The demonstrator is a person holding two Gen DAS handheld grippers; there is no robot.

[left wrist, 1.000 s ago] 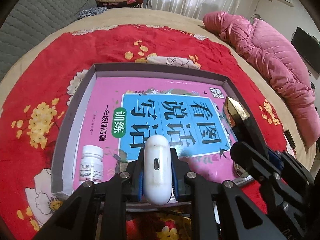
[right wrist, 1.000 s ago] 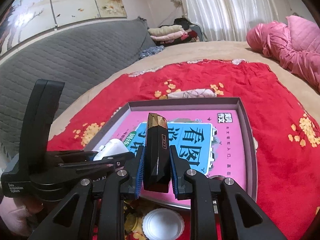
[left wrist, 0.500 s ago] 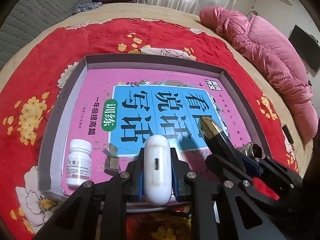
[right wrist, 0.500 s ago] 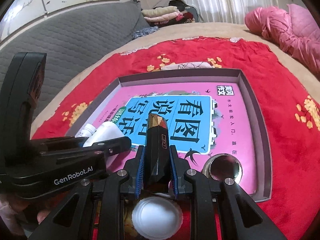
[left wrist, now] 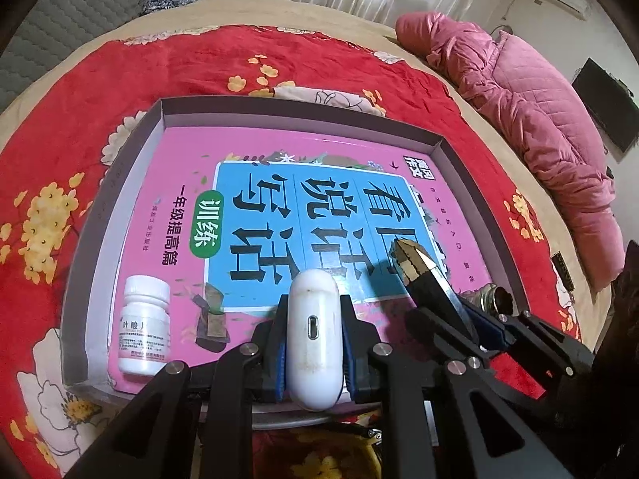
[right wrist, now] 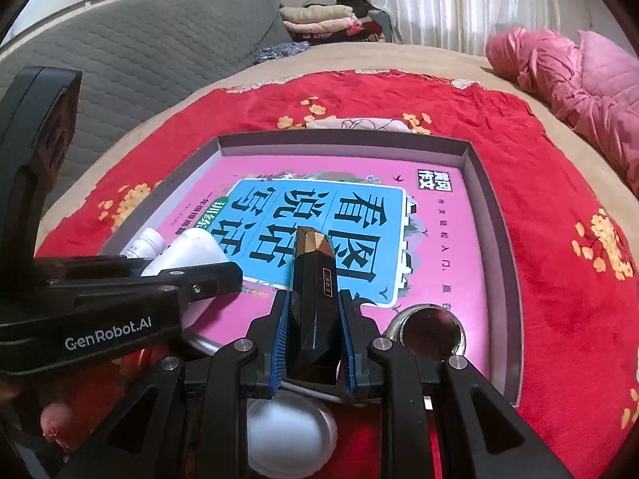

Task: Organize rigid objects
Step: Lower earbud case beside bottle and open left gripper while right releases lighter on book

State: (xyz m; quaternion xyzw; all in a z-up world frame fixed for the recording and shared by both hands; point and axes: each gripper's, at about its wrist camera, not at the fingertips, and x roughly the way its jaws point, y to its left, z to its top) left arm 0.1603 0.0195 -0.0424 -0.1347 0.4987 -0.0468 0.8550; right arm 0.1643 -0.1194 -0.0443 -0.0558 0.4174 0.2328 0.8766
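Your left claw [left wrist: 313, 339] is clenched on a white earbud case [left wrist: 315, 335], its charging port facing the camera, and your right claw [right wrist: 313, 335] is clenched on a faceted black-and-gold tube [right wrist: 313, 299] that looks like a lipstick. Over the last second both claws have tipped downward and your right one has sunk toward the shallow grey tray [left wrist: 359, 117] lying on the red flowered blanket [left wrist: 80, 99] of the bed. The tray now fills more of each view, and the black tube's gold tip [left wrist: 409, 255] has dropped from high over the tray's right wall to low above the pink book [left wrist: 179, 183] that lines the tray floor. Already inside are a white pill bottle [left wrist: 143, 327] at the near left corner and a small round metal tin [right wrist: 429, 333] by the near right corner. A white round lid [right wrist: 285, 435] lies on the blanket, outside the tray's near edge. Neither held item touches the book yet. You seem to be in the lowering stage, with release of both still to come; the open space between bottle and tin looks free for them.
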